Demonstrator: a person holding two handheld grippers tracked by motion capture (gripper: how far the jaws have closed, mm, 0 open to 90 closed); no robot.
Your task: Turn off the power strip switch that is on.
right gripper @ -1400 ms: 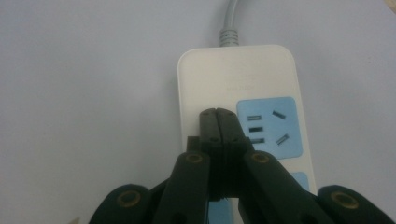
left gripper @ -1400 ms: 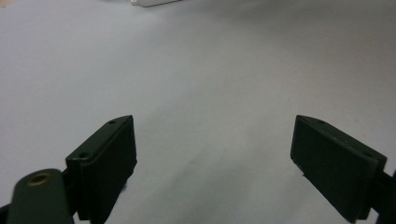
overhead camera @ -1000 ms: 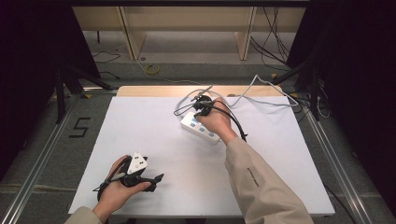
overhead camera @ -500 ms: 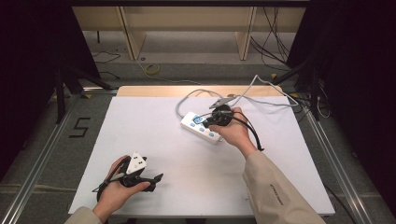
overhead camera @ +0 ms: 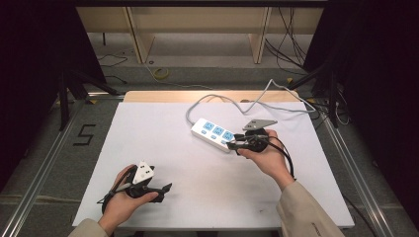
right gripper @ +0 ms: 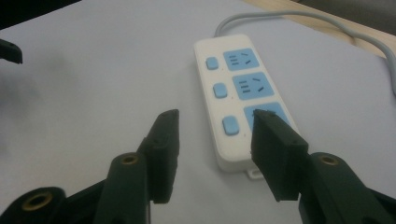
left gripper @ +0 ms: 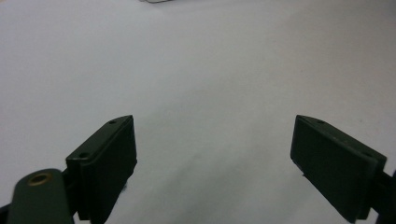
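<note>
The right gripper (overhead camera: 236, 143) sits at the near end of the white power strip (overhead camera: 213, 133), its jaws having just been opening; they now stand spread, one beside the strip and one over its last blue socket, gripping nothing. The strip lies flat on the white table (overhead camera: 197, 187), its grey cord (overhead camera: 257, 101) trailing to the far edge, while the left gripper (overhead camera: 165, 187) rests near the front edge, jaws wide apart and empty
</note>
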